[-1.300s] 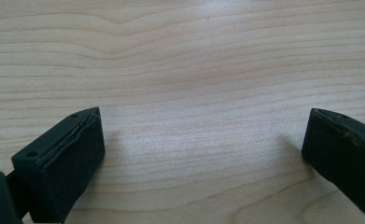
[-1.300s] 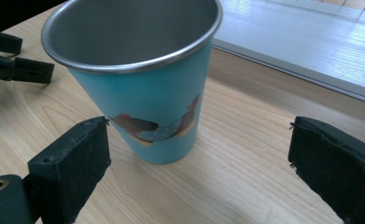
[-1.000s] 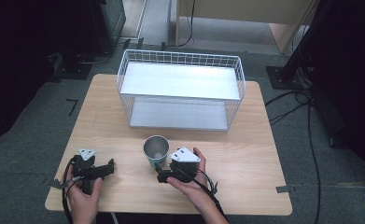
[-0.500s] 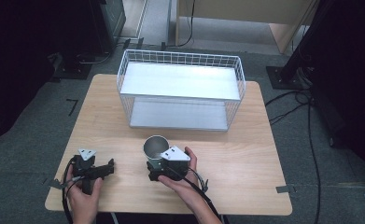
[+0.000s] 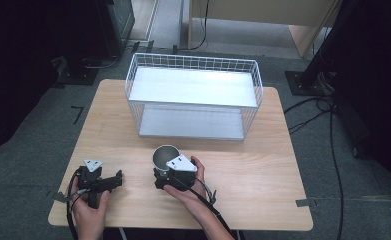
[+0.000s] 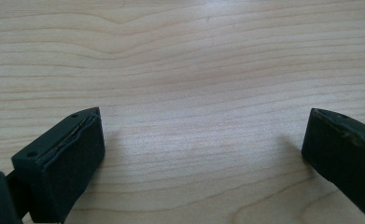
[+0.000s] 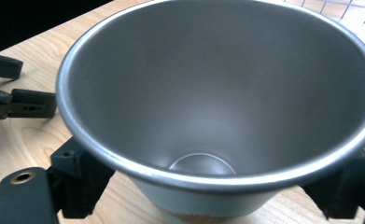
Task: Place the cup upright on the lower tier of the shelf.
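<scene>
A steel cup (image 5: 164, 154) stands upright and empty on the wooden table (image 5: 263, 165), near the front middle. My right gripper (image 5: 163, 169) reaches it from the near side. In the right gripper view the cup (image 7: 217, 93) sits between the jaws of the right gripper (image 7: 217, 186). They have just been closing and now hug its wall below the rim. My left gripper (image 5: 117, 179) rests at the front left, held by a hand. The left gripper (image 6: 203, 149) is open over bare wood with nothing between its jaws.
A white wire basket (image 5: 193, 95) with a pale floor stands at the back of the table, just beyond the cup. Cables trail from both grippers over the front edge. Dark floor, stands and cables surround the table.
My right gripper has slid left and a little forward onto the cup, and its jaws now stand around the cup's body. The left gripper has stayed put.
</scene>
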The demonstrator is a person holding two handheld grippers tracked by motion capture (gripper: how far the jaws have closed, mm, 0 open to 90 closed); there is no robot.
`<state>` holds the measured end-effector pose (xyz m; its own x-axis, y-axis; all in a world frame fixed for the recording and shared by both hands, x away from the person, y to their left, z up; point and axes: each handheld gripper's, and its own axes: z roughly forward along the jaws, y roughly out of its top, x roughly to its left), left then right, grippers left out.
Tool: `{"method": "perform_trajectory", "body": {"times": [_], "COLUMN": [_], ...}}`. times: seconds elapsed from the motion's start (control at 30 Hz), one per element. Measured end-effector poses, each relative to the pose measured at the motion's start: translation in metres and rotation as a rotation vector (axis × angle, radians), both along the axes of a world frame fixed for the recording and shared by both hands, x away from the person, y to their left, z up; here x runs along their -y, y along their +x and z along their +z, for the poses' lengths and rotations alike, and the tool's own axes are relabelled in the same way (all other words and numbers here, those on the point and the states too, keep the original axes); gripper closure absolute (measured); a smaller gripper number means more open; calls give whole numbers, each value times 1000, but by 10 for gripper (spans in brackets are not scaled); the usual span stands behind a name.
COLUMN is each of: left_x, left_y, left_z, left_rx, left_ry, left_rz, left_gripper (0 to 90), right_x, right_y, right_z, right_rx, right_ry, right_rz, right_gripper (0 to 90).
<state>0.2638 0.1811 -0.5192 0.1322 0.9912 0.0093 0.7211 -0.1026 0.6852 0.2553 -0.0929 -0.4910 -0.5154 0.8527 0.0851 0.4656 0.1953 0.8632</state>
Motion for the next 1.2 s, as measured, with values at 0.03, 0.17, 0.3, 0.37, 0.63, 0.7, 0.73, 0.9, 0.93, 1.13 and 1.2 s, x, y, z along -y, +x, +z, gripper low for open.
{"method": "perform_trajectory", "body": {"times": [0.03,0.17,0.3,0.37,0.63,0.7,0.73,0.9,0.93,1.13,1.2], "left_x": [0,0,0,0,0,0,0,0,0,0,0], "left_y": [0,0,0,0,0,0,0,0,0,0,0], "left_z": [0,0,0,0,0,0,0,0,0,0,0], "left_rx": [0,0,0,0,0,0,0,0,0,0,0], "left_ry": [0,0,0,1,1,1,1,0,0,0,1], "left_rz": [0,0,0,0,-1,-1,-1,0,0,0,-1], "left_gripper": [0,0,0,0,0,0,0,0,0,0,0], "right_x": [-1,-3,-4,-4,0,1,2,5,5,8,10], "right_y": [0,1,0,0,0,0,1,3,3,5,6], "right_z": [0,-1,-1,-1,4,7,9,15,18,26,29], "right_rx": [6,17,30,36,54,57,61,72,76,95,100], "right_ry": [-2,-8,-15,-19,2,5,7,9,8,6,7], "right_rz": [0,-10,-13,-17,-20,-21,-24,-29,-30,-35,-38], "right_gripper": [144,168,172,173,174,174,174,174,174,174,174]}}
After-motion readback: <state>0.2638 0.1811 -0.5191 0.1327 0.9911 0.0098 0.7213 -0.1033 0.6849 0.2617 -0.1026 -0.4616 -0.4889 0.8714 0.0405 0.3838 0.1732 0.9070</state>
